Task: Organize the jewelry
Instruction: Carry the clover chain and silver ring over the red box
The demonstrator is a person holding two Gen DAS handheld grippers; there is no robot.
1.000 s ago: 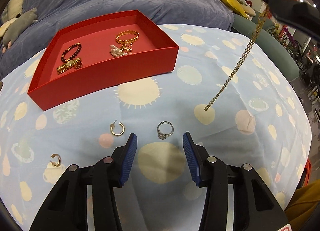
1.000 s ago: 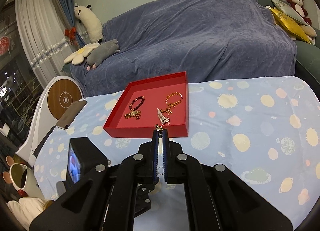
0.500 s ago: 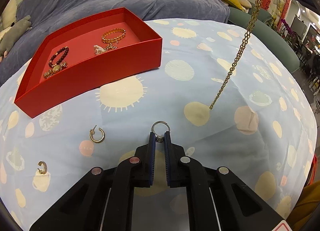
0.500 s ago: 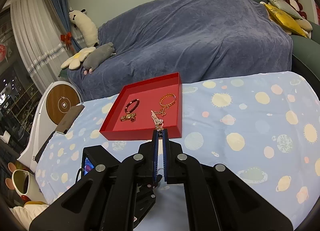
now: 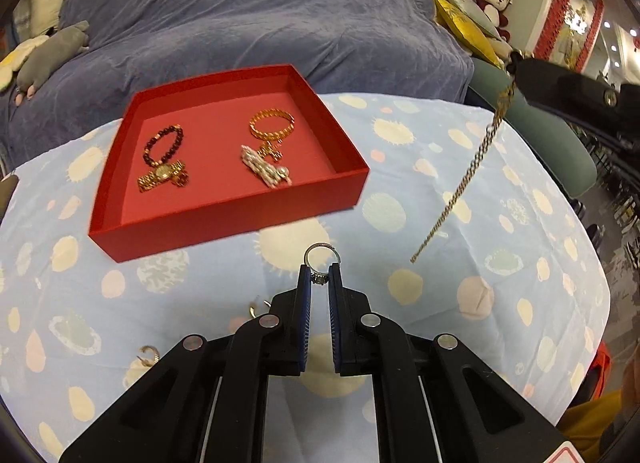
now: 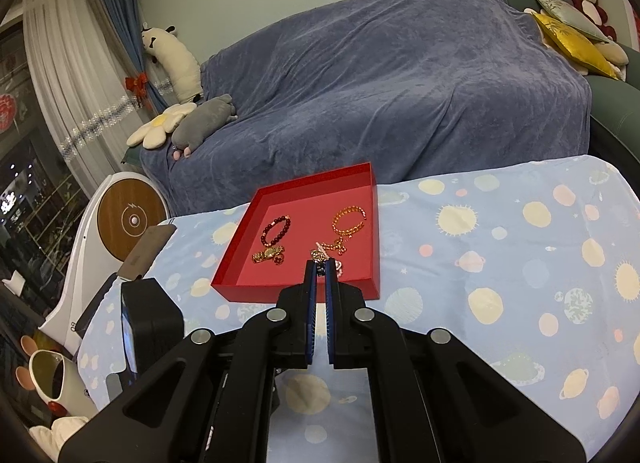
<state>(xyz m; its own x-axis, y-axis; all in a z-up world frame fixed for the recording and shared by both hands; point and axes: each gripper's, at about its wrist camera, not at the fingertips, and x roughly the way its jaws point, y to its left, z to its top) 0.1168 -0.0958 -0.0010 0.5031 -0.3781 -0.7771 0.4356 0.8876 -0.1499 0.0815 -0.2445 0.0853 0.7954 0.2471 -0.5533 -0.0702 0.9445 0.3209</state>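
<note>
My left gripper [image 5: 320, 277] is shut on a silver ring [image 5: 321, 257] and holds it above the patterned cloth, in front of the red tray [image 5: 224, 229]. The tray holds a dark bead bracelet [image 5: 164, 143], a gold watch [image 5: 160, 177], a gold bracelet [image 5: 272, 125] and a pearl piece [image 5: 264, 171]. My right gripper [image 6: 320, 263] is shut on a gold chain [image 5: 460, 191], which hangs from it at the right of the left wrist view. The tray [image 6: 260, 291] lies just beyond the right fingertips.
Two gold hoop earrings [image 5: 256, 307] [image 5: 148, 357] lie on the cloth left of the left gripper. A blue-covered sofa [image 6: 380, 83] stands behind the table. A mug [image 6: 48, 379] and a white device [image 6: 120, 223] stand off the table's left edge.
My left gripper closed on the ring, then lifted it off the cloth toward the tray. My right gripper stayed shut on the hanging chain and moved closer to the tray.
</note>
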